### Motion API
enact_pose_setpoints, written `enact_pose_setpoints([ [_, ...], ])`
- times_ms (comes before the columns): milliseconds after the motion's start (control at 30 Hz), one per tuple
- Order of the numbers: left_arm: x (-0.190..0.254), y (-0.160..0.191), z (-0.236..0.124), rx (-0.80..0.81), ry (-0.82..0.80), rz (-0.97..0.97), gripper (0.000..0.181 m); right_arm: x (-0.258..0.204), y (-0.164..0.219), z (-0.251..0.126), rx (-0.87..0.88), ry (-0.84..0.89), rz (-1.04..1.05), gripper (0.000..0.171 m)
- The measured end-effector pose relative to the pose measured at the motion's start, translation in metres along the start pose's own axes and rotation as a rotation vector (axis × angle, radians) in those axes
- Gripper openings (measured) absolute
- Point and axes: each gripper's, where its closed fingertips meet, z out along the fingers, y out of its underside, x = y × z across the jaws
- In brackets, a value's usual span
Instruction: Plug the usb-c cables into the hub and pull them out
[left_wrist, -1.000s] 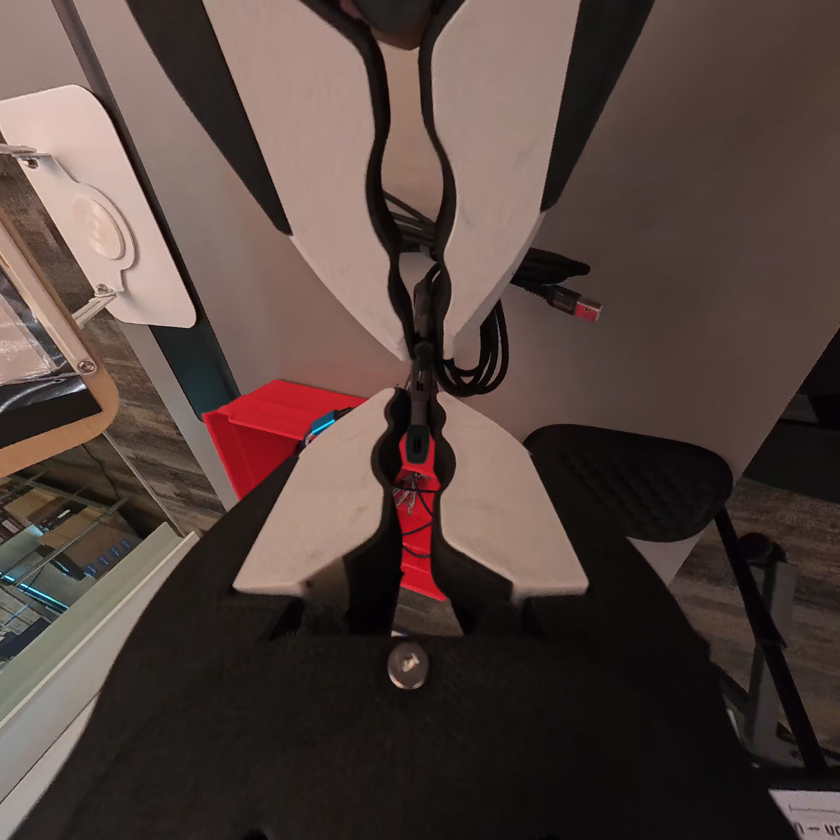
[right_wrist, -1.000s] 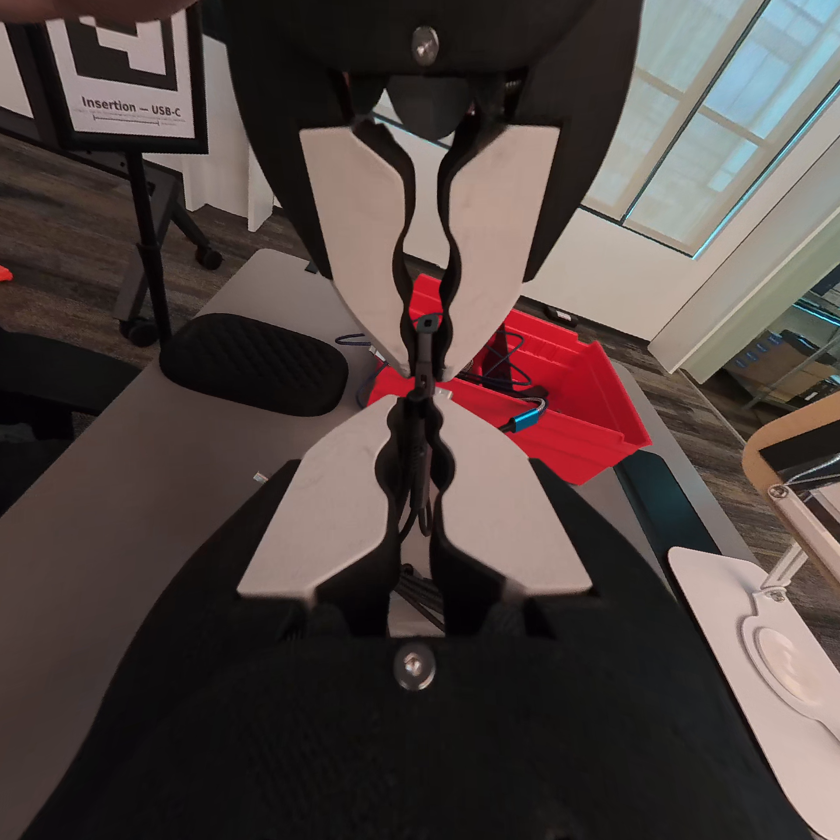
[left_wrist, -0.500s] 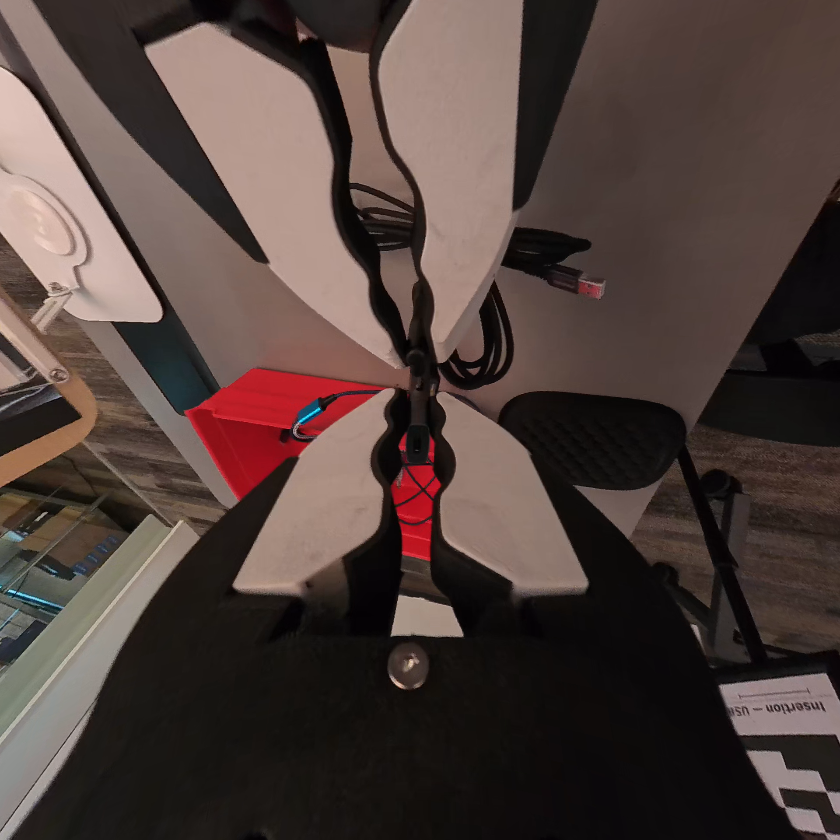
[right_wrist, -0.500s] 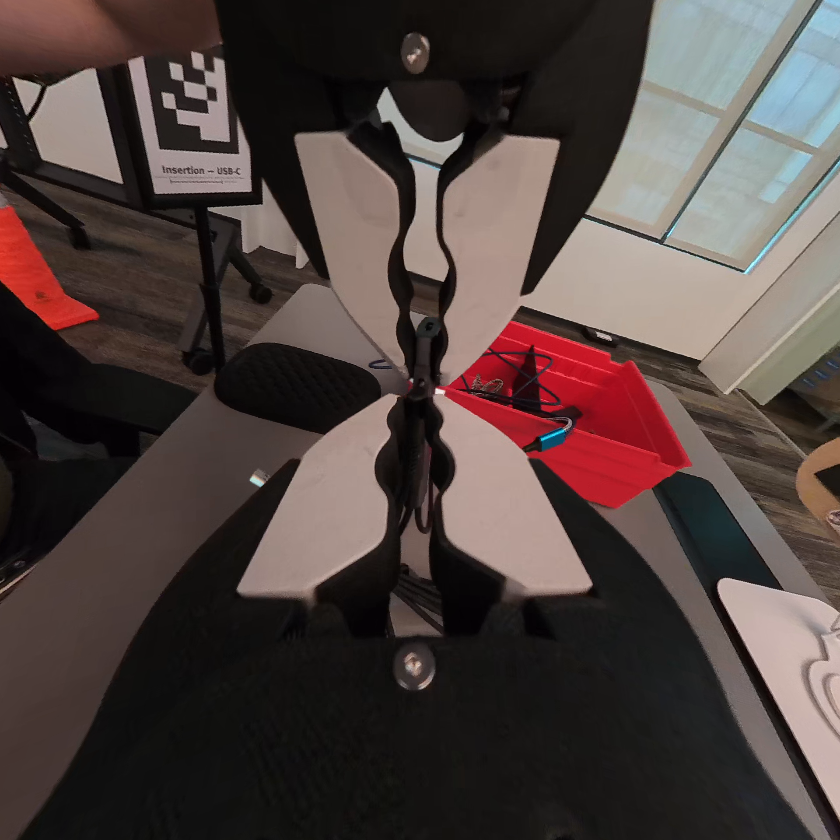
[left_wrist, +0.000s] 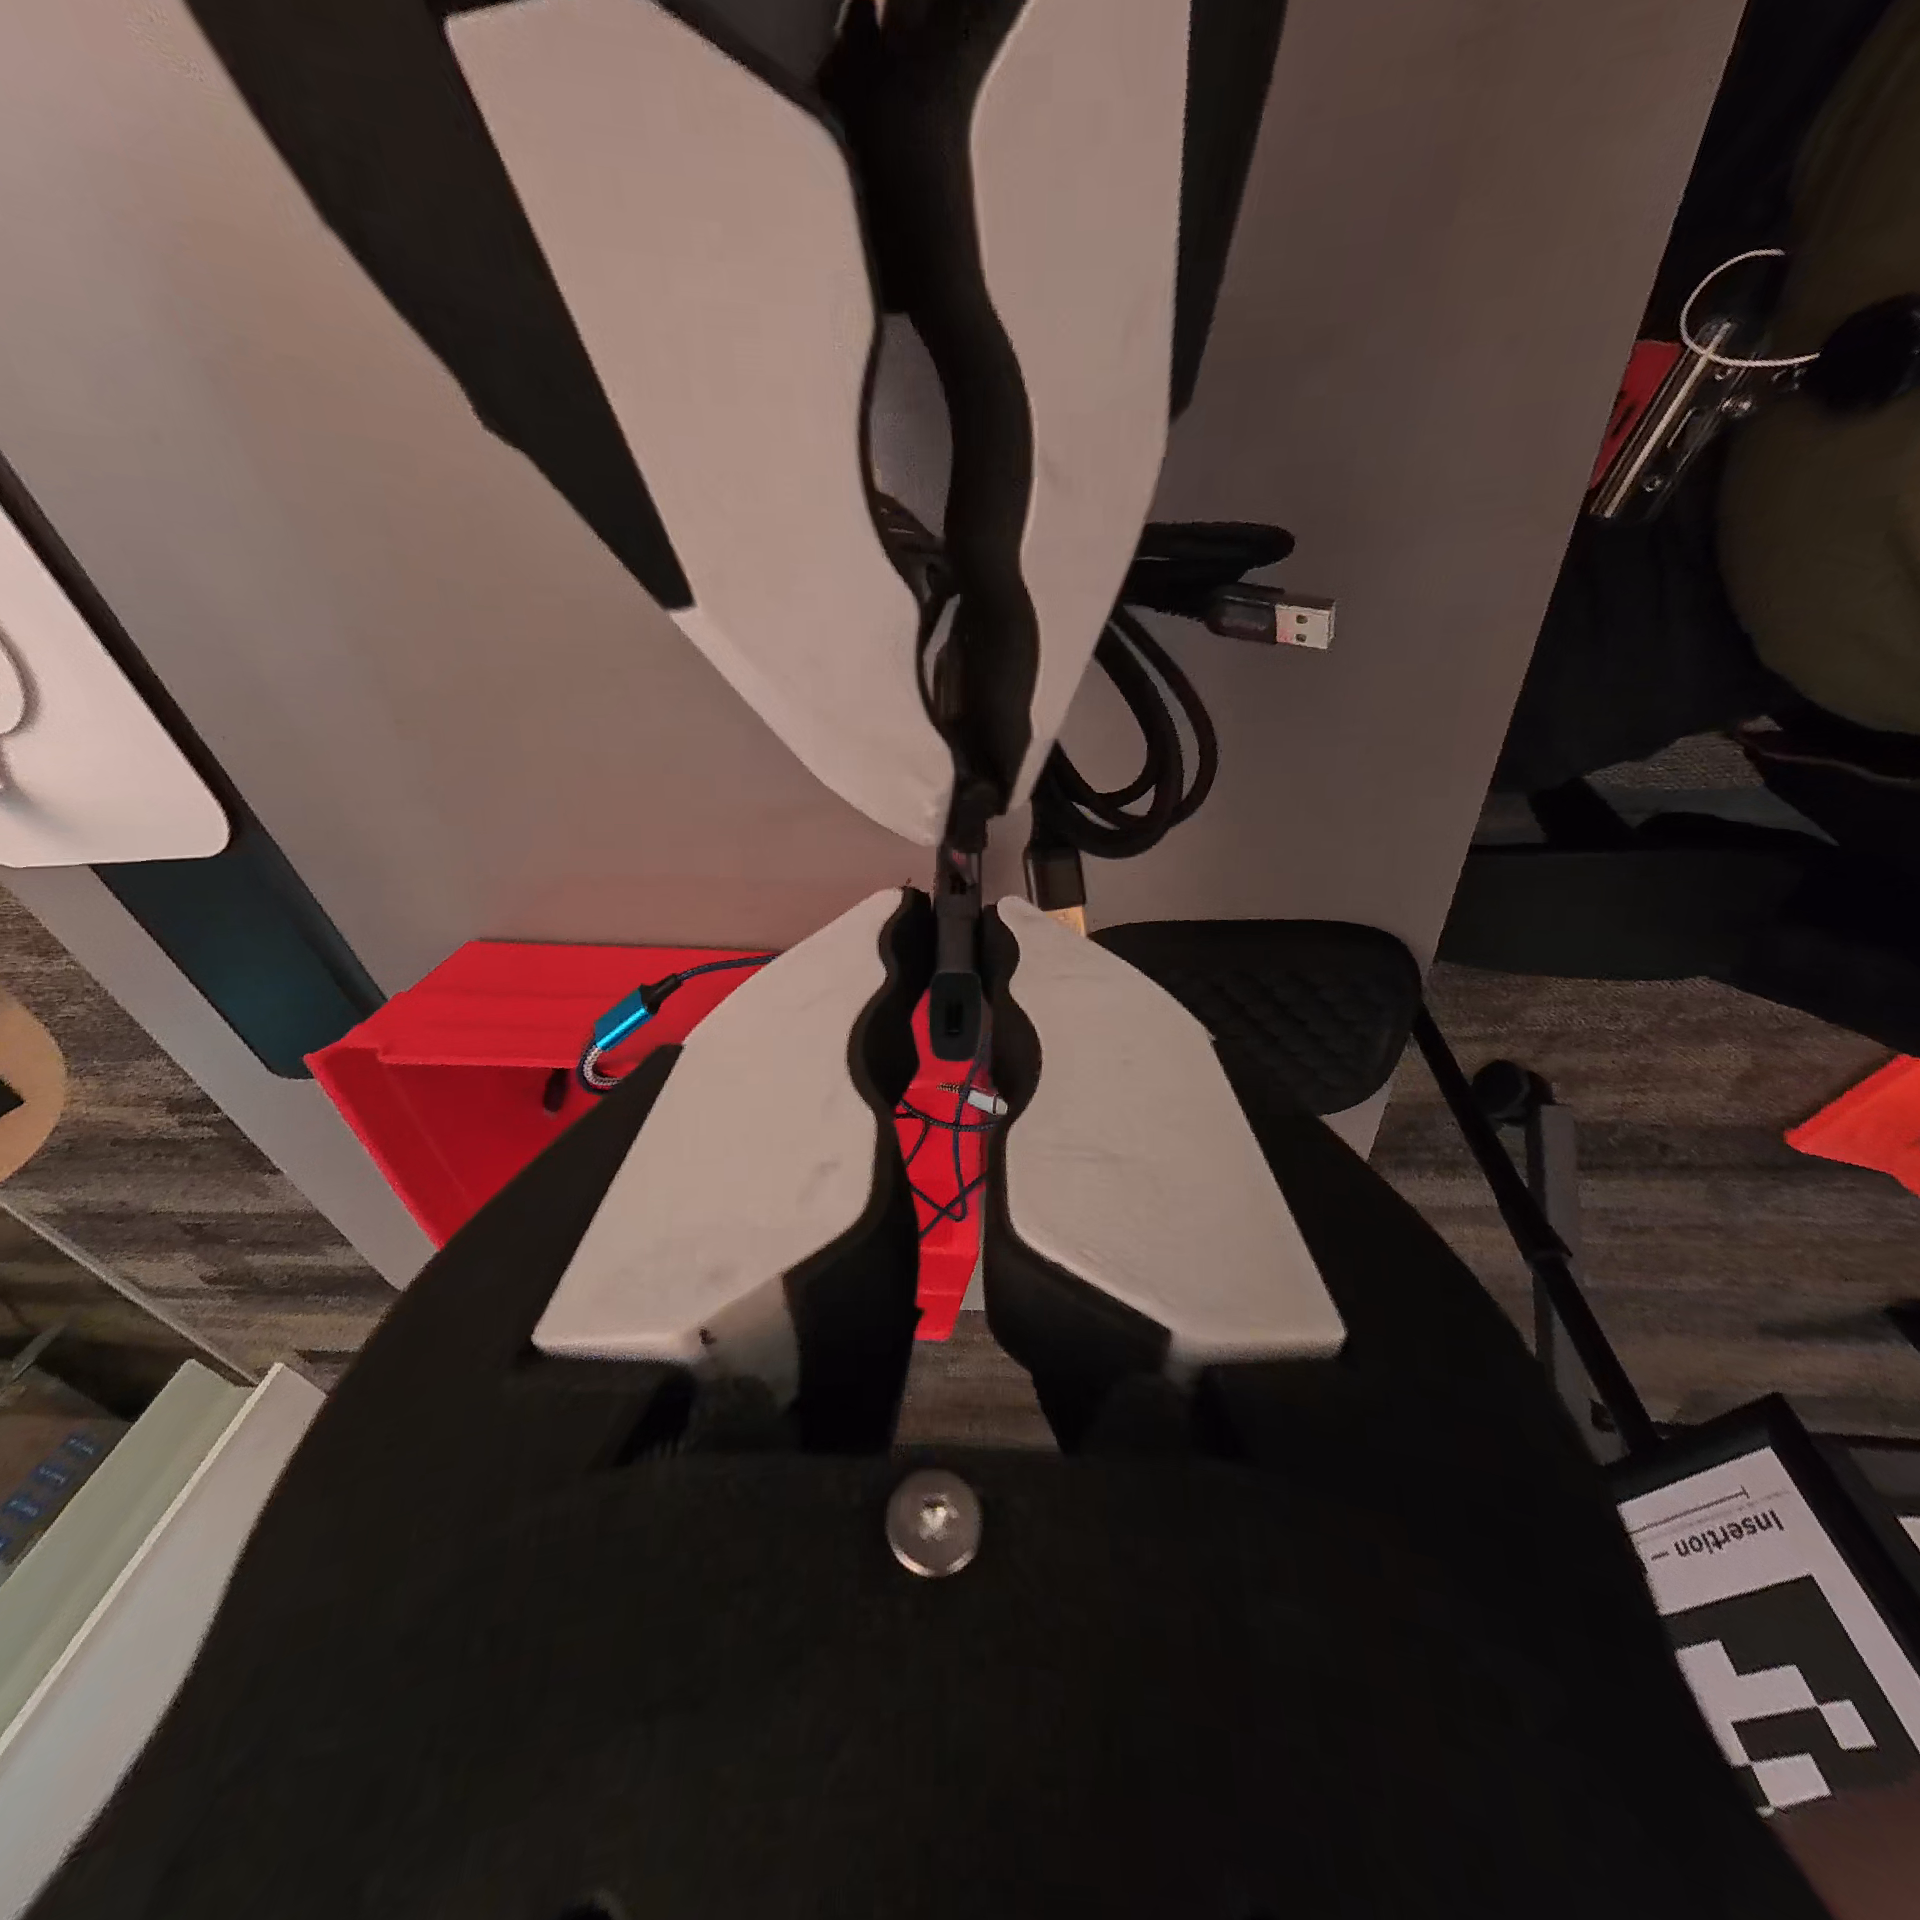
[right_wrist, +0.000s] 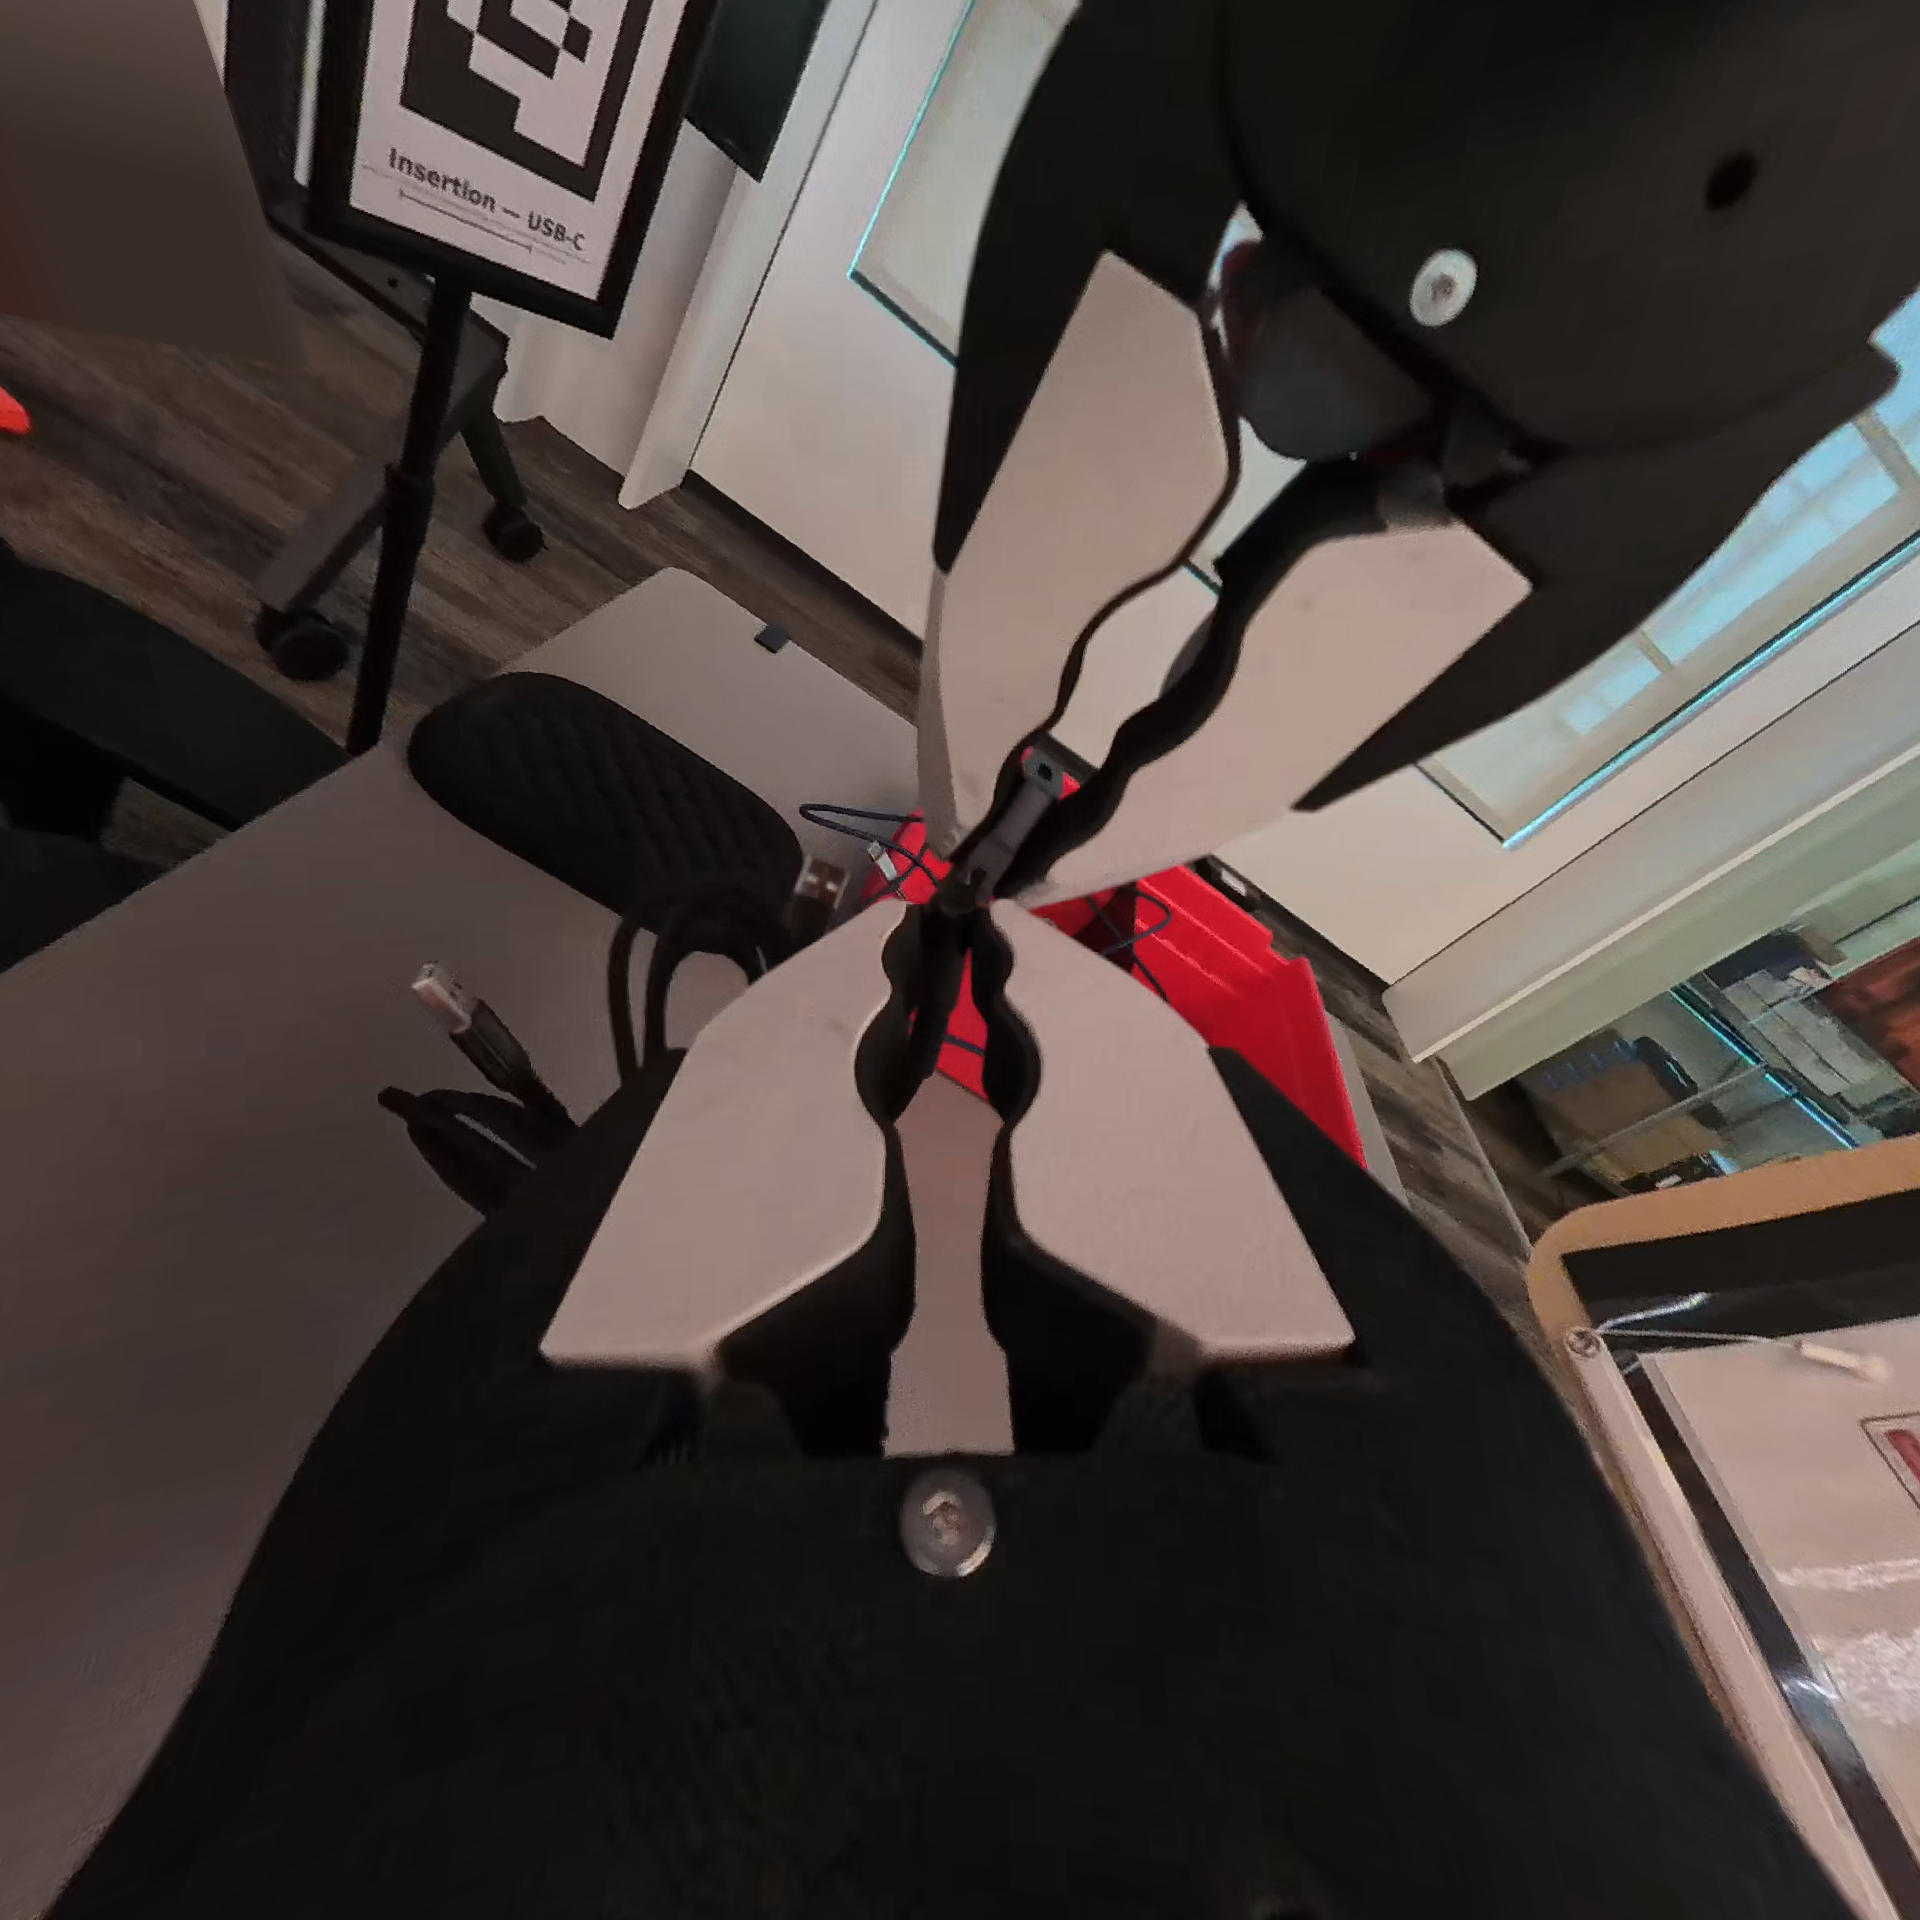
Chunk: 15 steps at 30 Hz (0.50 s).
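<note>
Left gripper (left_wrist: 951, 914), black body with two white wedge-shaped fingers (left_wrist: 769, 1122): jaws closed, tips clamped on a thin black item. Right gripper (right_wrist: 951, 920), same build, white fingers (right_wrist: 1132, 1122): jaws likewise closed, tips pinched on a thin black item. The two units face each other tip to tip, nearly touching. In the right wrist view the opposing left gripper stands tilted, canted to the upper right.
</note>
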Motion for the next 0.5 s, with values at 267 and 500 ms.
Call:
enact_pose_setpoints([
  [267,-0.002,-0.002,-0.005,0.018,-0.027,0.001,0.009,0.006,-0.007,-0.003,0.065,-0.076,0.278,0.009],
  [500,-0.006,-0.005,-0.009,0.023,-0.043,-0.016,0.009,0.011,-0.006,-0.007,0.068,-0.13,0.457,0.009],
])
